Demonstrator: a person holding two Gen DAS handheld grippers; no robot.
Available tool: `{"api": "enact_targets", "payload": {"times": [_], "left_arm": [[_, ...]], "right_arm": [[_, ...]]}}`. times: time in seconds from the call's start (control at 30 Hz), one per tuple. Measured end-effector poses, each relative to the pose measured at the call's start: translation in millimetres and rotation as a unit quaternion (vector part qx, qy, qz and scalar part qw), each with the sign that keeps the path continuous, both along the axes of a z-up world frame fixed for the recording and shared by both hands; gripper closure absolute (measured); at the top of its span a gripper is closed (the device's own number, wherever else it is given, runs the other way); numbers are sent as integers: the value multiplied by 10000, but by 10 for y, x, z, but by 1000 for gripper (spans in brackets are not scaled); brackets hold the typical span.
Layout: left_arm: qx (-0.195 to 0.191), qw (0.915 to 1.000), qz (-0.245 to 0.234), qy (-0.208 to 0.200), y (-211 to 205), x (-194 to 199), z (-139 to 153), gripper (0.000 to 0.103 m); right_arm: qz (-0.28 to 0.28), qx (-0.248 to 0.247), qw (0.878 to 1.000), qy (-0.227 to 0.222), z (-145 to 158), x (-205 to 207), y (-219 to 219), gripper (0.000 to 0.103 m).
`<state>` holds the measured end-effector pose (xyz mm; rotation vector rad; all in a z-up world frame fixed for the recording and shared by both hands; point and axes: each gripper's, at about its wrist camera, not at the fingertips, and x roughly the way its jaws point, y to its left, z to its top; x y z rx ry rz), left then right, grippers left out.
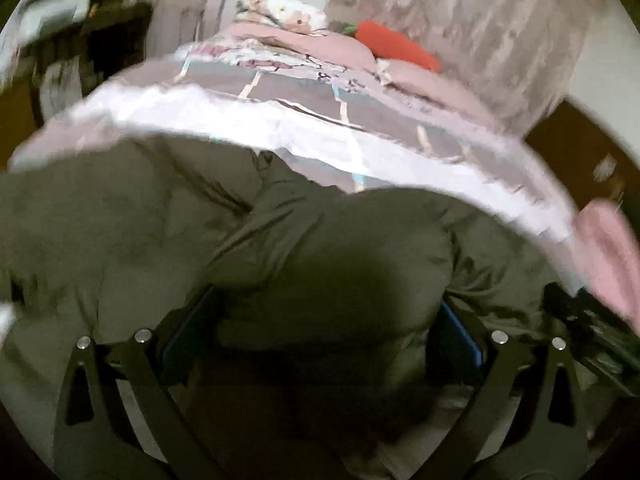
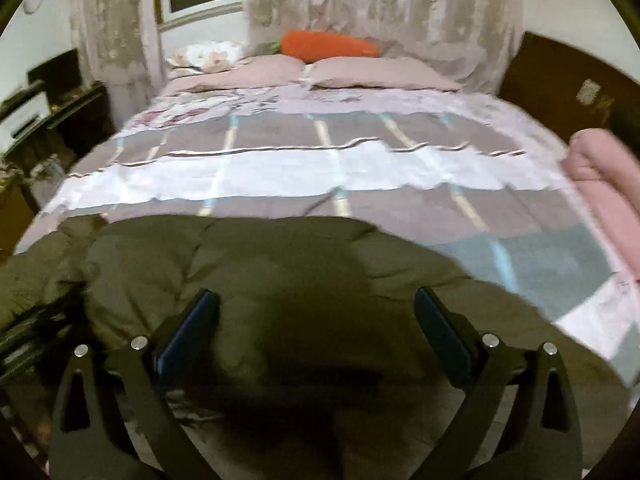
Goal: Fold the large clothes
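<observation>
Olive padded jacket [image 2: 240, 280]: lies bunched on the near end of the bed [image 2: 360, 168], at 6 o'clock in both views, over a striped and checked quilt [image 2: 280, 168].

Left gripper [image 1: 320, 320]: fingers spread wide, a thick fold of jacket bulging between them; whether the pads touch the cloth cannot be told.

Right gripper [image 2: 316, 320]: fingers spread, set over the jacket, blue pads apart from each other.

Orange carrot cushion [image 2: 328, 45]: at 12 o'clock, beside two pink pillows [image 2: 380, 72].

Rolled pink blanket [image 2: 600, 184]: at 3 o'clock on the bed's edge.

Lace curtains [image 2: 380, 0]: behind the bed head.
</observation>
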<state>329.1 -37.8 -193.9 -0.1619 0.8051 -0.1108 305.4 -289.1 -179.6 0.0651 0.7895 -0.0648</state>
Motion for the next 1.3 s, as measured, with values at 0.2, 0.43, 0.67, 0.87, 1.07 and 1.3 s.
{"api": "enact_targets", "payload": {"times": [0.2, 0.43, 0.67, 0.87, 1.07, 1.3], "left_arm": [[1459, 9865, -145, -735, -340, 578, -223, 2], [954, 9892, -107, -1103, -254, 831, -370, 2], [766, 9905, -131, -1135, -214, 838, -433, 2], [579, 9922, -177, -1092, -173, 844, -484, 2], [584, 9933, -210, -976, -174, 857, -482, 2], [560, 9963, -505, -402, 44, 579, -338, 2]], "right_arm": [[-719, -170, 9962, -472, -384, 465, 182, 1], [-967, -53, 9878, -1222, -669, 577, 137, 1], [-933, 209, 9886, -1162, -720, 641, 57, 1], [-993, 31, 9884, -1145, -757, 658, 102, 1], [-1046, -130, 9884, -1096, -764, 654, 127, 1], [-1059, -88, 9890, -1031, -790, 658, 88, 1]]}}
